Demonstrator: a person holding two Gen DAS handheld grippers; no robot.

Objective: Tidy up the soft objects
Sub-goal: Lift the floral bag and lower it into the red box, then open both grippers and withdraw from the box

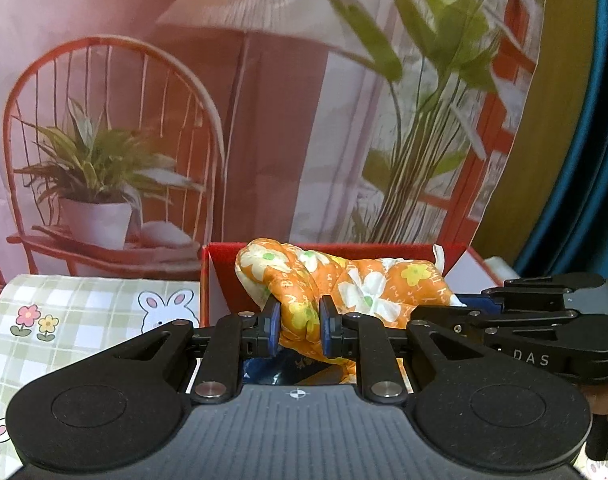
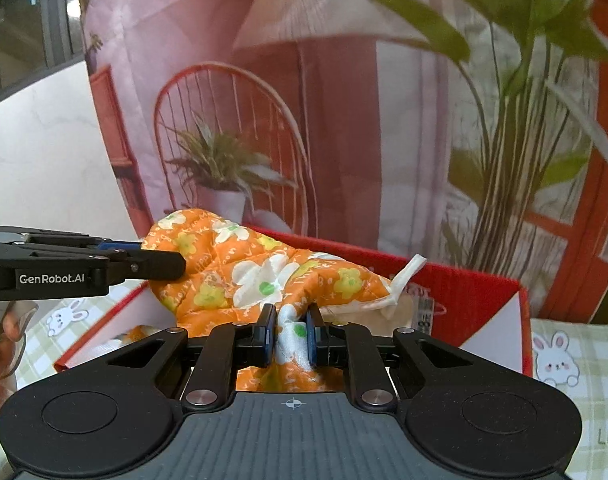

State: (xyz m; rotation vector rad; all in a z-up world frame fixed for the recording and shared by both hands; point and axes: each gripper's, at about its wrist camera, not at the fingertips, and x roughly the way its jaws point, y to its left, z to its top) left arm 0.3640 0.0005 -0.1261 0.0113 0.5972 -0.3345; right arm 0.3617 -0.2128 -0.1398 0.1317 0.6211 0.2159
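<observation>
Two claws grip mitt: left claw [image 1: 300, 330], right claw [image 2: 290, 336] | orange mitt [image 2: 264, 276] bunched mid-frame over red box [image 2: 484, 300] | tip: lower both evenly, release inside walls.

Both tools point forward and somewhat downward, side by side. The left tool [image 1: 300, 326] has its jaws nearly together, pinching a fold of orange flowered quilted cloth [image 1: 344, 280]. The right tool [image 2: 291, 334] is likewise clamped narrowly on the same cloth. Fingers [image 2: 0, 344] grip the left tool's handle.
</observation>
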